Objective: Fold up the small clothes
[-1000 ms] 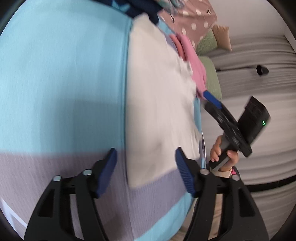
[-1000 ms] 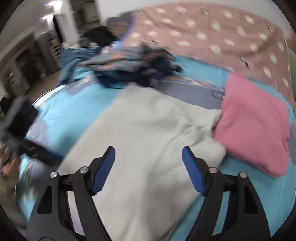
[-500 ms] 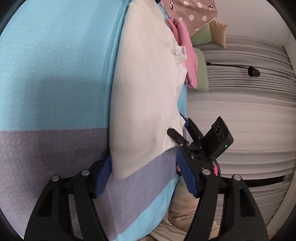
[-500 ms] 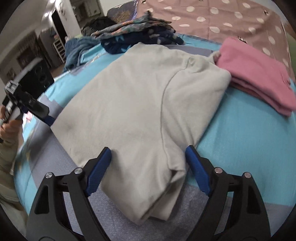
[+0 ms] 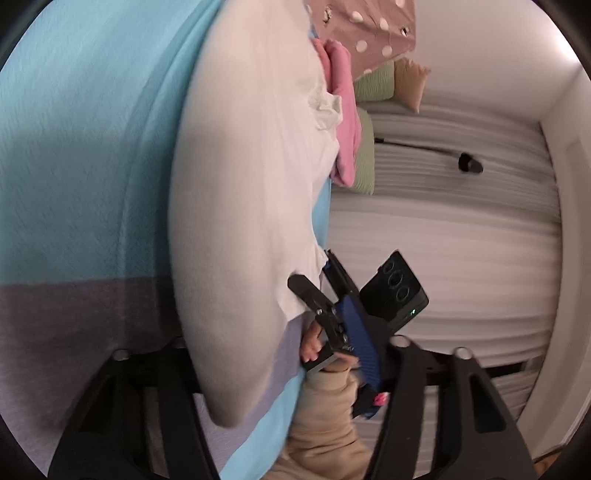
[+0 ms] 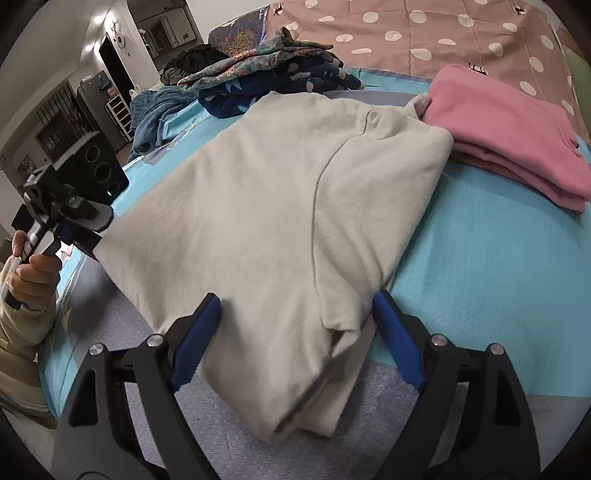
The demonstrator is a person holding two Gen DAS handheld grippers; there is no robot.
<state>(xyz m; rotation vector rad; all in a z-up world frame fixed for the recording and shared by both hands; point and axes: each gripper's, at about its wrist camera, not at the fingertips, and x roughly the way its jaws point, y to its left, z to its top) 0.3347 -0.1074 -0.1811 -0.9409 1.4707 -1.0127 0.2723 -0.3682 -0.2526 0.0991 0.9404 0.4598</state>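
Observation:
A cream garment [image 6: 280, 206], folded lengthwise, lies flat on the blue and grey bed cover [image 6: 498, 280]. My right gripper [image 6: 295, 332] stands open low over its near corner, with that corner between the blue fingers and clear of both pads. In the left wrist view the garment [image 5: 251, 192] runs away from my left gripper [image 5: 280, 354]. Those jaws are closing around the garment's other near corner. The cloth hides the left finger, and the right finger [image 5: 360, 347] stands clear of the cloth. The left gripper [image 6: 79, 230] also shows at the cloth's left corner.
A folded pink stack [image 6: 509, 125] lies beside the cream garment's far end. A heap of unfolded dark patterned clothes [image 6: 273, 74] sits behind, with a polka-dot blanket [image 6: 443, 33] beyond. A hand and beige sleeve [image 6: 26, 295] are at the bed's left edge.
Both grippers have come down to the cream garment's near corners. The left gripper's jaws have narrowed and the cloth now covers its left finger. The right gripper's jaws stay wide.

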